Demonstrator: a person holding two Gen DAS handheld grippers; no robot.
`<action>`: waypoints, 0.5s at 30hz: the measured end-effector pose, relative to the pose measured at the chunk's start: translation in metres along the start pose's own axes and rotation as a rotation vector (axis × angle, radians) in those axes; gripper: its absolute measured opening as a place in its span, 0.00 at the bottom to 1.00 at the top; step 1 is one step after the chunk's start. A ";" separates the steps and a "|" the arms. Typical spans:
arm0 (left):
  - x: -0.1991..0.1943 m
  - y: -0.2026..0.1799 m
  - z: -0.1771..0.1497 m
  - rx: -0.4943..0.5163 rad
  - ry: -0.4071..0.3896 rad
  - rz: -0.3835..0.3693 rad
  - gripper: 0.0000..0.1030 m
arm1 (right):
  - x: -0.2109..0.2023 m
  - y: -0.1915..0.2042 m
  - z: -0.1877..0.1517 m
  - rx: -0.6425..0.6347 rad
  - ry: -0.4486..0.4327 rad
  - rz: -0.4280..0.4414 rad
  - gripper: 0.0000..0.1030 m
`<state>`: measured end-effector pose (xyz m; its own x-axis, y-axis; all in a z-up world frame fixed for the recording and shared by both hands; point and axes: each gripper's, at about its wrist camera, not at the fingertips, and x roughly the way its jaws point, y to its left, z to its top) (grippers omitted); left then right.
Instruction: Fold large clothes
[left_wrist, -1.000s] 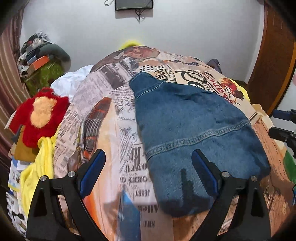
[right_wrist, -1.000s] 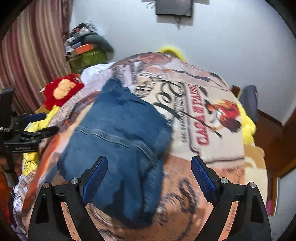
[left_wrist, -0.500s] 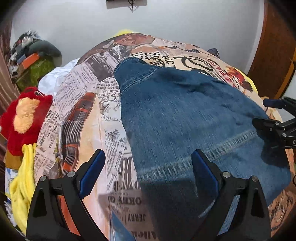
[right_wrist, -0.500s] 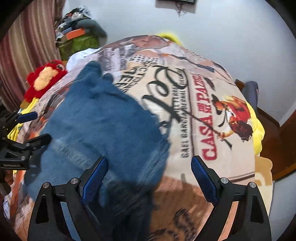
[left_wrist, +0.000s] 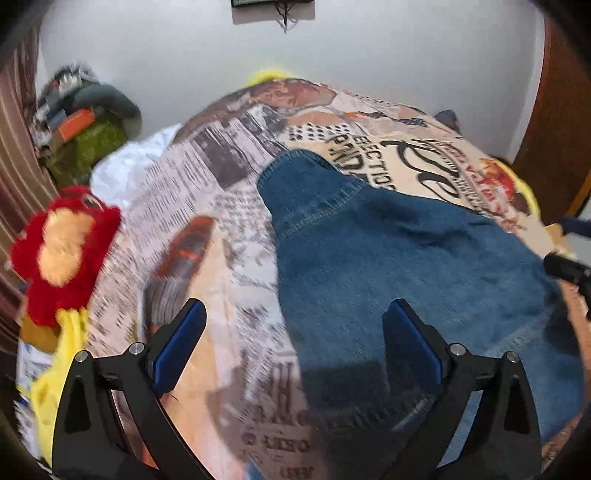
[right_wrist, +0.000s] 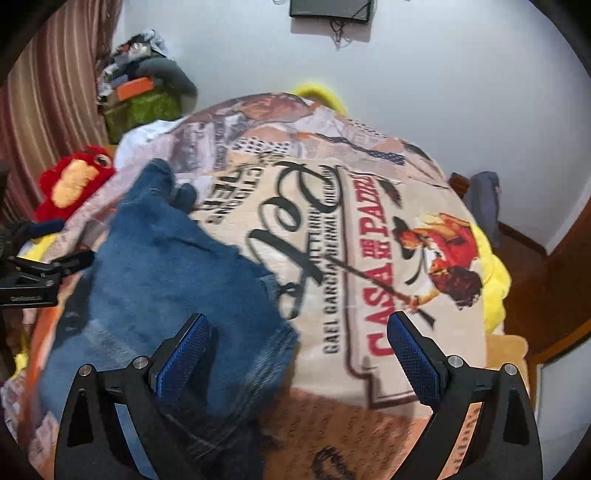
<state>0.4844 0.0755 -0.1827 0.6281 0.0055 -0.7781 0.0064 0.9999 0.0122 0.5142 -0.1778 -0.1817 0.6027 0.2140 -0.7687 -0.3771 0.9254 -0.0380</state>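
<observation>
Folded blue jeans (left_wrist: 399, 258) lie on the printed bedspread (left_wrist: 207, 206), their narrow end toward the far wall. My left gripper (left_wrist: 295, 343) is open and empty, hovering over the jeans' near left edge. In the right wrist view the jeans (right_wrist: 166, 280) lie left of centre on the bedspread (right_wrist: 369, 295). My right gripper (right_wrist: 299, 350) is open and empty, above the jeans' near right edge. The left gripper shows at the left edge of that view (right_wrist: 40, 269); the right gripper shows at the right edge of the left wrist view (left_wrist: 570, 266).
A red plush toy (left_wrist: 62, 247) and yellow cloth (left_wrist: 55, 369) lie left of the bed. A cluttered pile (left_wrist: 81, 122) stands in the far left corner. White cloth (left_wrist: 133, 166) sits at the bed's far left. A wooden door (left_wrist: 554, 122) is on the right.
Both grippers dipped toward the jeans half a second ago and have now pulled back and up. They stay open. The jeans lie as before.
</observation>
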 end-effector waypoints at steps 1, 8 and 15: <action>-0.001 0.001 -0.003 -0.012 0.016 -0.028 0.97 | -0.003 0.003 -0.002 0.001 -0.001 0.011 0.94; 0.004 0.001 -0.039 -0.095 0.137 -0.219 0.97 | -0.006 0.016 -0.029 0.034 0.086 0.200 0.94; 0.029 0.014 -0.061 -0.319 0.237 -0.384 0.98 | 0.026 0.001 -0.055 0.189 0.224 0.327 0.94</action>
<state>0.4552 0.0901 -0.2435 0.4346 -0.3948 -0.8095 -0.0587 0.8845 -0.4629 0.4907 -0.1880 -0.2366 0.2982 0.4513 -0.8411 -0.3750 0.8657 0.3315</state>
